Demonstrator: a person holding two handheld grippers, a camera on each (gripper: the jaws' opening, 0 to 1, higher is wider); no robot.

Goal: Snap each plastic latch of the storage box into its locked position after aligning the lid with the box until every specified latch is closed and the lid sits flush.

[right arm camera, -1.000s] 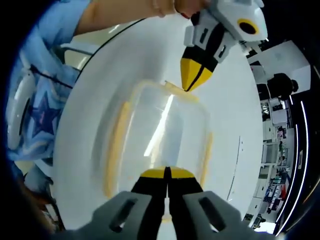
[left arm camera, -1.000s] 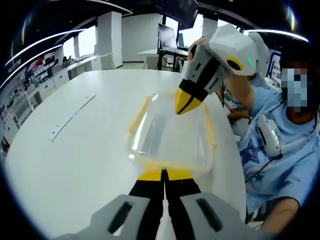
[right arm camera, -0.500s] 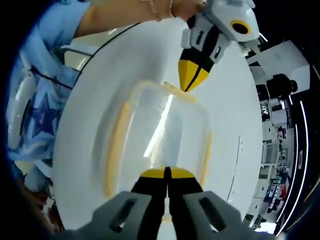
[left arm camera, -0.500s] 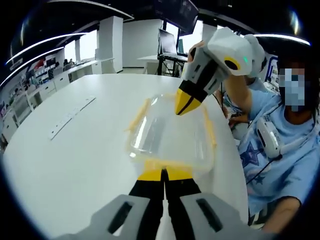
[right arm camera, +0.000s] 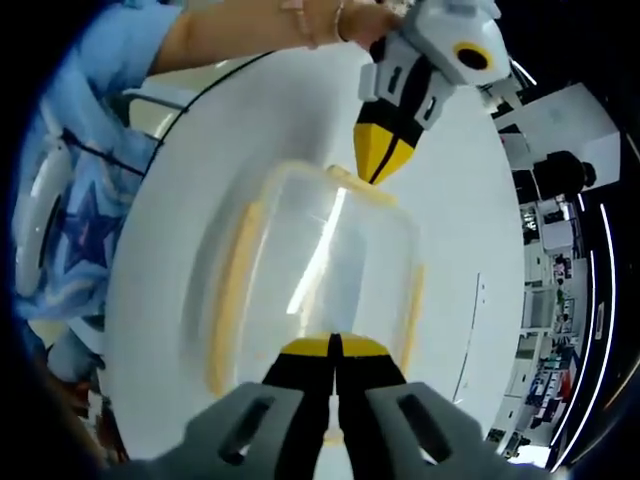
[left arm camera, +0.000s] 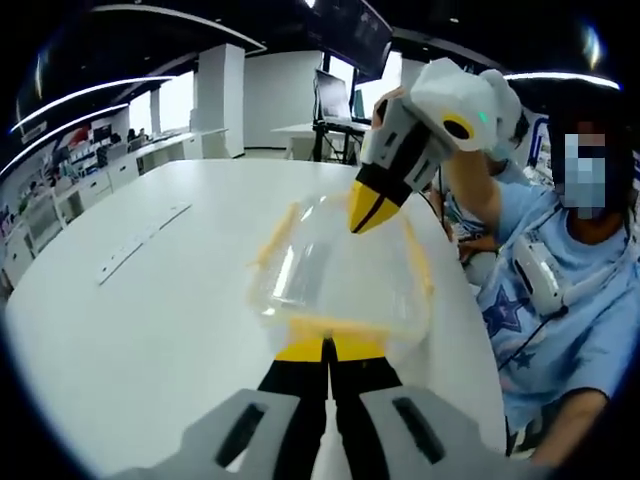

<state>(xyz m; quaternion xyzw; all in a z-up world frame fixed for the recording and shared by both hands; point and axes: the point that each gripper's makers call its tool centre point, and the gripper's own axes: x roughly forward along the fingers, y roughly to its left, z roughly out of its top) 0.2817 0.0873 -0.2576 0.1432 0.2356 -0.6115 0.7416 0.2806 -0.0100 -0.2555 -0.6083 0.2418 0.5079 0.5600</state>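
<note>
My left claw [left arm camera: 327,347] sits at the near end of the storage box [left arm camera: 340,265] on the tabletop [left arm camera: 150,310]; my right claw [left arm camera: 368,208] meets its far end. A strip [left arm camera: 140,243] lies well left, the person [left arm camera: 560,300] sits right.

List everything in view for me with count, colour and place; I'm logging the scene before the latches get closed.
Storage box: one, clear plastic with its lid on, middle of the table, between the two tongs.
Latches: yellow, one along each edge of the box; whether they are locked cannot be told.
Table: one, white, rounded, under the box.
Strip: one, white, long and flat, on the table away from the box.
Monitor: one, dark, on a desk behind the table.
Person: one, light blue star-print shirt, at the table edge.
Left tongs: yellow tips, closed, at one short end of the box.
Right tongs: yellow tips, closed, at the opposite end.
</note>
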